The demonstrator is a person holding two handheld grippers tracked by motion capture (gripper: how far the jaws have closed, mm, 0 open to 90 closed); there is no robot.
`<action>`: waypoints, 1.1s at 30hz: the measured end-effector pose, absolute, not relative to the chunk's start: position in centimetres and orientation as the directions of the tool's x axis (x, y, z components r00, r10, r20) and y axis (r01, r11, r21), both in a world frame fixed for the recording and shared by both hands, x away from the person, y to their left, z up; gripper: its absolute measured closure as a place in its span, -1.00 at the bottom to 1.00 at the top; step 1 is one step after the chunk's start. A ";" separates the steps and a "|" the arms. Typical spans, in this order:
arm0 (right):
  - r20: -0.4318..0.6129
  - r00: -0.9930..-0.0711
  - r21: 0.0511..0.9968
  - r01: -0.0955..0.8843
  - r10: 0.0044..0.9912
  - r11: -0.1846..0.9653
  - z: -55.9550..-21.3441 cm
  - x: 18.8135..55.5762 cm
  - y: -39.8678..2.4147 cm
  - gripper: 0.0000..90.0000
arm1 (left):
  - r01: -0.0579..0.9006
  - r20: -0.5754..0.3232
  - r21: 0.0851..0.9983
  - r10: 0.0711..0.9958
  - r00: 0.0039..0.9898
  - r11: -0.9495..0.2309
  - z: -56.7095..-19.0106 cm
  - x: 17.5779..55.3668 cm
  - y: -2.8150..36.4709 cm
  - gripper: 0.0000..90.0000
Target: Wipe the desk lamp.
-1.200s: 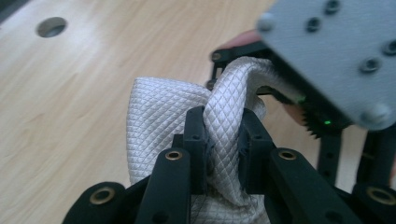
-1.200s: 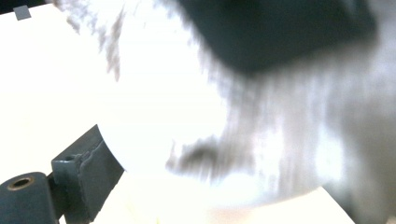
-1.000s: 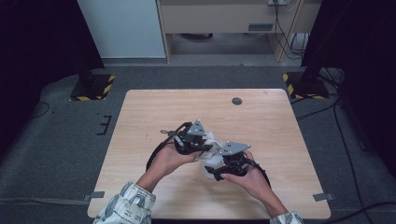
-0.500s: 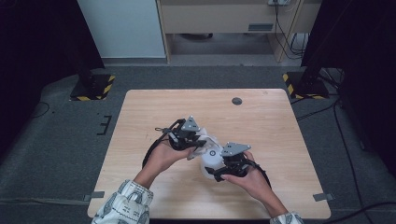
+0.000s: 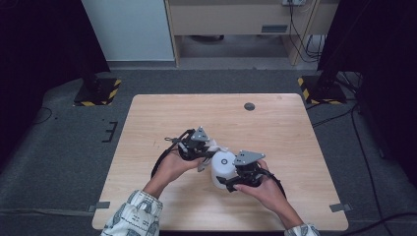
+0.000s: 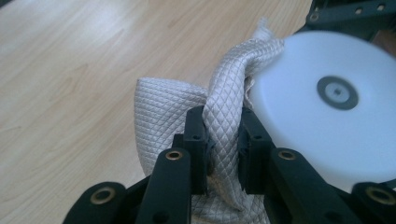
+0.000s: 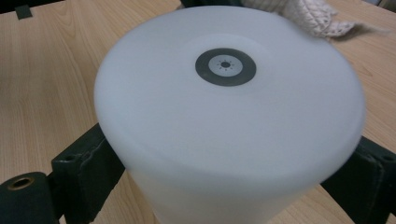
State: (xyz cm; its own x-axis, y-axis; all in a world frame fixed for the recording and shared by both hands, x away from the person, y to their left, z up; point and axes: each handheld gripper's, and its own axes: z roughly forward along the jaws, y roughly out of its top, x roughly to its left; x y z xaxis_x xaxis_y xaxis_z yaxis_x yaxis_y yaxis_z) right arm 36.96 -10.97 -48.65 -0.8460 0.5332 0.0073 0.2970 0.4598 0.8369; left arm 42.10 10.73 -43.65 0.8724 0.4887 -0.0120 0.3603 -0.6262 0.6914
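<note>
Wiping step: left gripper (image 6: 223, 140) pinches the cloth (image 6: 187, 107) against the cup (image 7: 229, 116), which right gripper (image 5: 235, 183) clamps mid-table. Next, rub around its side.

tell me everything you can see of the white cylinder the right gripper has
The white cylinder is a smooth, matte, plastic-looking body with a flat round end face bearing a small dark ring with a pale centre. It stands upright on the wooden table, clamped at its sides by the right gripper, whose black fingers press its wall. A quilted pale cloth, pinched by the left gripper, touches its upper edge.
</note>
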 end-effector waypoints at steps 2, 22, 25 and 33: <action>0.007 -0.847 0.837 0.296 0.532 0.460 -48.7 36.9 -11.0 -0.80 | 0.364 -0.017 0.686 0.487 0.873 -0.630 -44.1 42.1 10.7 0.68; 0.005 -0.850 0.838 0.291 0.528 0.461 -48.8 37.0 -11.3 -0.81 | 0.393 -0.059 0.654 0.475 0.878 -0.646 -48.6 42.1 10.7 0.69; 0.004 -0.850 0.838 0.291 0.527 0.462 -48.8 37.0 -11.3 -0.81 | 0.398 -0.067 0.646 0.471 0.880 -0.651 -49.1 42.1 10.9 0.69; 0.001 -0.848 0.837 0.291 0.530 0.463 -48.8 37.0 -11.2 -0.81 | 0.404 -0.072 0.635 0.471 0.879 -0.659 -49.9 42.0 10.9 0.69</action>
